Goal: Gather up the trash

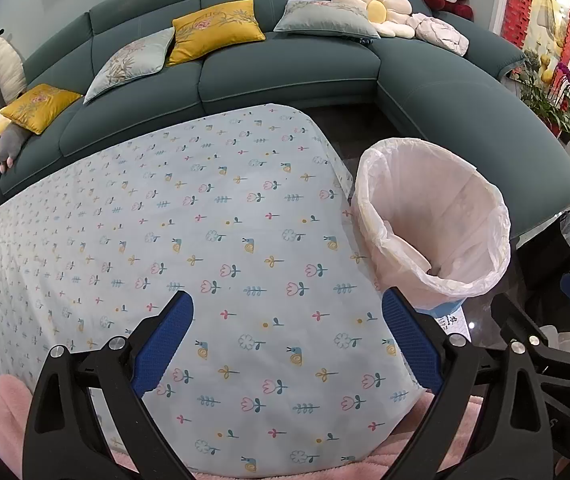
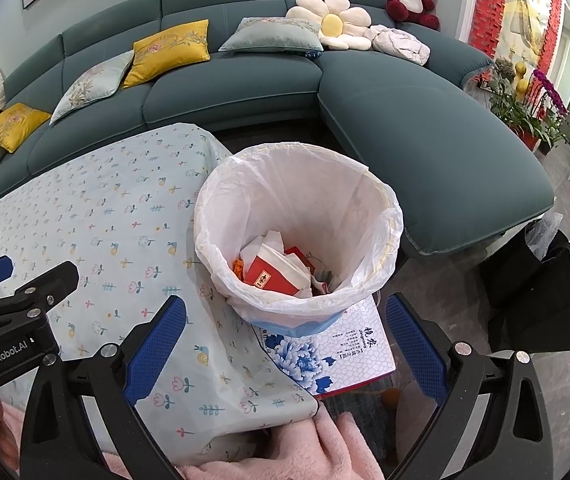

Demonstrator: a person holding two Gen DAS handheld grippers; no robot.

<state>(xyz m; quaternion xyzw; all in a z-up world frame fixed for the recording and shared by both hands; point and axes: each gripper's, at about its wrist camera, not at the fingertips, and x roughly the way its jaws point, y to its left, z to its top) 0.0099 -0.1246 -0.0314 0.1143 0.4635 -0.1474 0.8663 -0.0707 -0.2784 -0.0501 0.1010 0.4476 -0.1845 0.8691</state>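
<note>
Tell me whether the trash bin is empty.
Not empty: the bin holds a red packet and crumpled paper at the bottom.

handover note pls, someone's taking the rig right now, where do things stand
Left gripper: open, empty, over the floral tablecloth.
Right gripper: open, empty, pointing at the lined trash bin beside the table.
Done: red packet, crumpled tissues and other scraps lie in the bin.
Left: no trash shows on the visible tablecloth; check areas outside both views.
</note>
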